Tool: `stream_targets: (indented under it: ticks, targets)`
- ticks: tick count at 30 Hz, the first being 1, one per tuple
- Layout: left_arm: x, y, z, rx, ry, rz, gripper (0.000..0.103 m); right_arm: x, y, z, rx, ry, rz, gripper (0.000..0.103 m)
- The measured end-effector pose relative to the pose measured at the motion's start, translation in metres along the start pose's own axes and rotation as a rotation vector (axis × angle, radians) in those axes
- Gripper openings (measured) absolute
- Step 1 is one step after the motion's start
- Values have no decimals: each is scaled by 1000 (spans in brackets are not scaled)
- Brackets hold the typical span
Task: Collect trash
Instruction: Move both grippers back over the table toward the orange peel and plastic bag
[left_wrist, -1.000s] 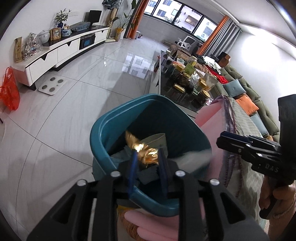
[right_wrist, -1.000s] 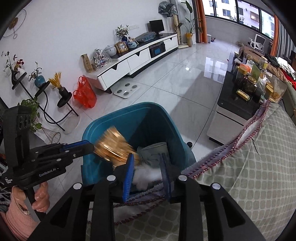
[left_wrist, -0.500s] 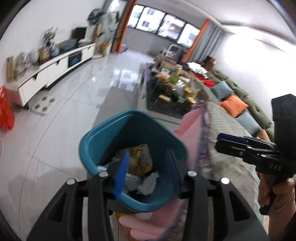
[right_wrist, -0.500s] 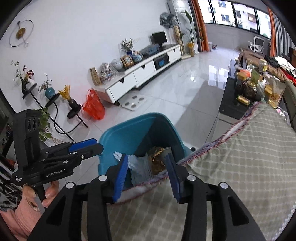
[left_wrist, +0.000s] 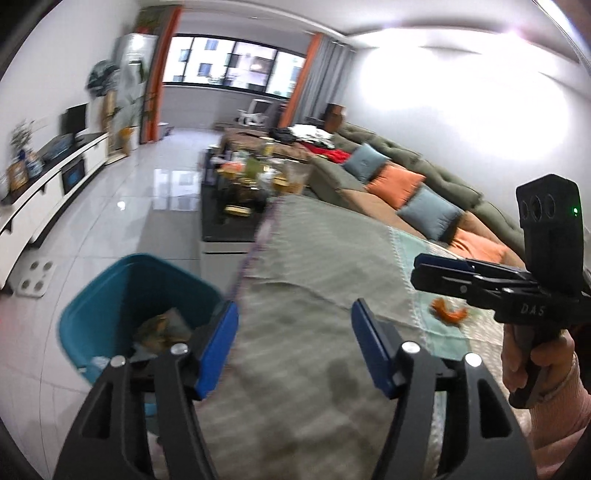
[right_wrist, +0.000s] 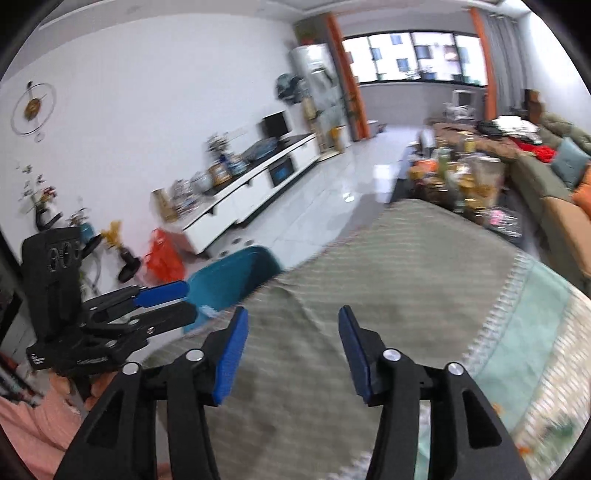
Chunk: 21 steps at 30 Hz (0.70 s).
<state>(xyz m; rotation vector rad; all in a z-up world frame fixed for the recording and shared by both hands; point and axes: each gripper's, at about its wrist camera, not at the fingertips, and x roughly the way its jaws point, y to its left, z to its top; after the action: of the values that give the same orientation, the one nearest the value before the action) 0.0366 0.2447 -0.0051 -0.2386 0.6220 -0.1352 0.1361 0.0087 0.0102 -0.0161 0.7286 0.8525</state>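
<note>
On the cloth-covered surface (left_wrist: 332, 266), well apart from the teal bin (left_wrist: 110, 288) on the side away from it, lies an orange scrap (left_wrist: 448, 312) — looks like the next piece of trash. The bin sits on the floor just off the cloth's fringed edge, with crumpled wrappers (left_wrist: 162, 328) already inside.

Left gripper (left_wrist: 293, 347): jaws opening, nothing between them, hanging over the cloth just beside the bin rim. Right gripper (right_wrist: 290, 349): jaws also opening, empty, over the cloth further from the bin; in the left view it sits right above the scrap.

Risks, judged from here:
- Scrap is small, flat and on soft fabric. Pads could pinch the cloth with it and drag the cover toward the bin.
- Both views are motion-blurred. A fast approach may overshoot or flick the scrap away.
- The two grippers are near each other; both reaching for one scrap could clash.
- Bin rim sits just off the cloth edge, so an early release lands on cloth or floor.
</note>
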Motion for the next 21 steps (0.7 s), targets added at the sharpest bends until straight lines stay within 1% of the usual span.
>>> stream_targets:
  ticks: [1,2,3,4,6,9,12,15,18,21]
  targets:
    - [7,-14,-2,12,12,-24,70,-9,-7,-6,10,-8,-22,62]
    - [13,-24,-4,20,24,-48,71,-15,-11,-10,16,-16,-46,64]
    - [19,-34,-6,27,37,-67,74,-24,-19,-18,26,-27,-84,65]
    - [24,-43,-8,31,48,-82,77,-30,-24,-22,37,-28,-103,65]
    - [38,-62,-12,49,77,-121,78,-46,-41,-34,76,-35,-150,65]
    - [56,-92,-19,93,114,-156,78,-69,-68,-51,131,-42,-208,65]
    - [73,-120,-23,138,145,-178,78,-90,-93,-64,181,-51,-271,65]
    - [88,-144,-25,176,178,-196,78,-109,-113,-75,222,-65,-312,65]
    - [103,-165,-27,206,207,-201,78,-123,-131,-85,264,-79,-333,65]
    - [111,-180,-29,225,222,-197,78,-129,-141,-95,274,-79,-342,65]
